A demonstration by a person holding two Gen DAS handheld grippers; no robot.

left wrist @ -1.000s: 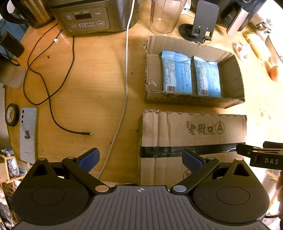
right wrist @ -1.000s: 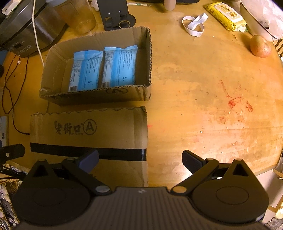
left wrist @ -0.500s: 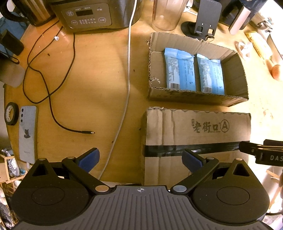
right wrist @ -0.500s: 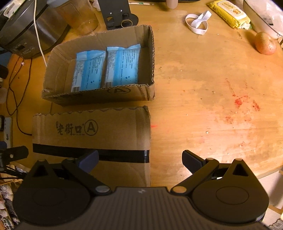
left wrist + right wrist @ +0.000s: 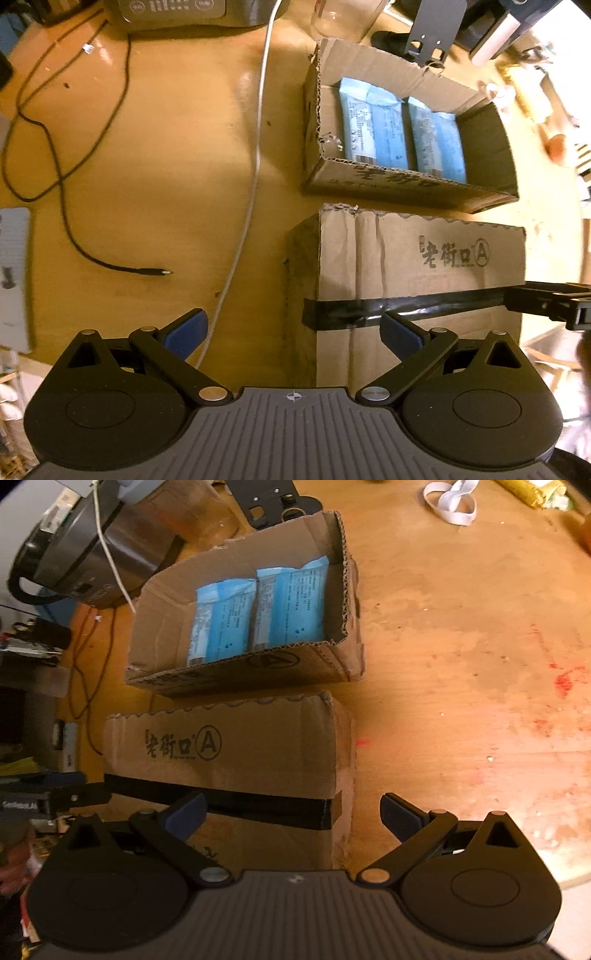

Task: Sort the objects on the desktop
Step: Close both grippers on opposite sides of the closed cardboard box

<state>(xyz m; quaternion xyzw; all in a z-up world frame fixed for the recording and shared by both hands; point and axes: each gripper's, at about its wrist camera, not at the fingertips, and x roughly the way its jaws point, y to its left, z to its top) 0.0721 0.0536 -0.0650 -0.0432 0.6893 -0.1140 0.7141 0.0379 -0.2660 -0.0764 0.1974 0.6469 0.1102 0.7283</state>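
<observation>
Closed brown cardboard box with black tape (image 5: pixel 421 273): left wrist view, at 3 o'clock, just before the open cardboard tray of two blue packets (image 5: pixel 402 136).
Left gripper (image 5: pixel 293 328): your fingers are apart, empty, straddling the box's left edge.
Right wrist view: right gripper (image 5: pixel 293 808) spread, empty, over the box's right corner.
Risk: gripping one-sided could tilt the box into the tray; the white cable (image 5: pixel 255 155) may snag.

Left gripper (image 5: pixel 293 328) gapes over the taped box (image 5: pixel 417 280); 2 blue packets (image 5: pixel 402 129) fill the open box (image 5: pixel 321 110) at upper right.
</observation>
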